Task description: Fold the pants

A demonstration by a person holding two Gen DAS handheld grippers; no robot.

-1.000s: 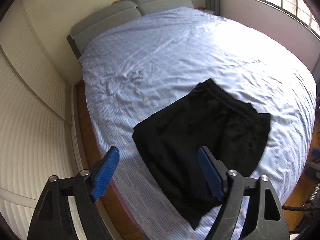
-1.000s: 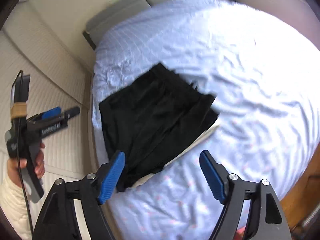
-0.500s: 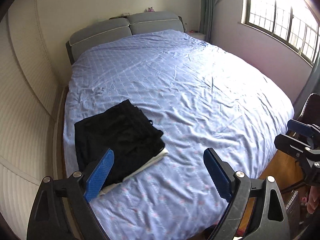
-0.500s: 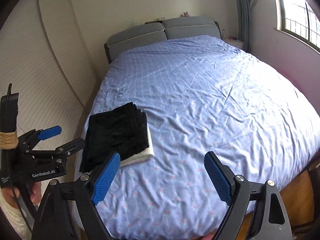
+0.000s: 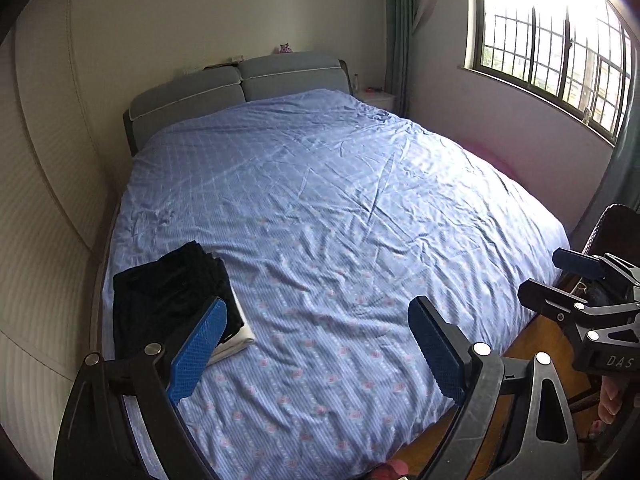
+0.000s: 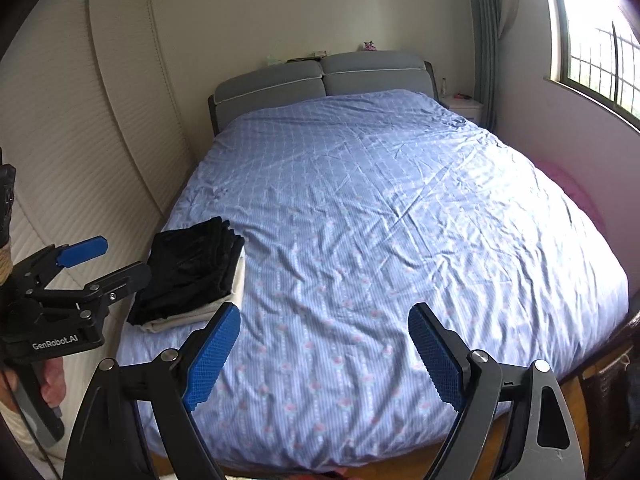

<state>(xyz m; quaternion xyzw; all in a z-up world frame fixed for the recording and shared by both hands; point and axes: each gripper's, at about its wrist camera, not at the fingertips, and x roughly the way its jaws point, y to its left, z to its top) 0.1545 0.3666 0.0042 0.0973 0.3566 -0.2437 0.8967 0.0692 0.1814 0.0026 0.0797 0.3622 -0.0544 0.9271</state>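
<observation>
Folded black pants (image 5: 168, 292) lie on a folded white garment (image 5: 240, 340) at the bed's near left corner; they also show in the right wrist view (image 6: 192, 268). My left gripper (image 5: 316, 348) is open and empty, held back above the foot of the bed, to the right of the pants. My right gripper (image 6: 324, 356) is open and empty, also above the foot of the bed. Each gripper shows in the other's view: the right one (image 5: 560, 284) at the right edge, the left one (image 6: 104, 264) at the left edge.
The bed (image 5: 340, 208) has a wrinkled blue checked cover and a grey headboard (image 5: 240, 84). A ribbed white wardrobe (image 6: 80, 140) runs along the left. A window (image 5: 560, 52) and a white nightstand (image 6: 466, 106) are on the right. Wooden floor (image 5: 532, 344) lies past the foot.
Both grippers have pulled up and back from the bed. The pants, close under the fingers a second ago, now lie small at the near left corner. Both stay open.
</observation>
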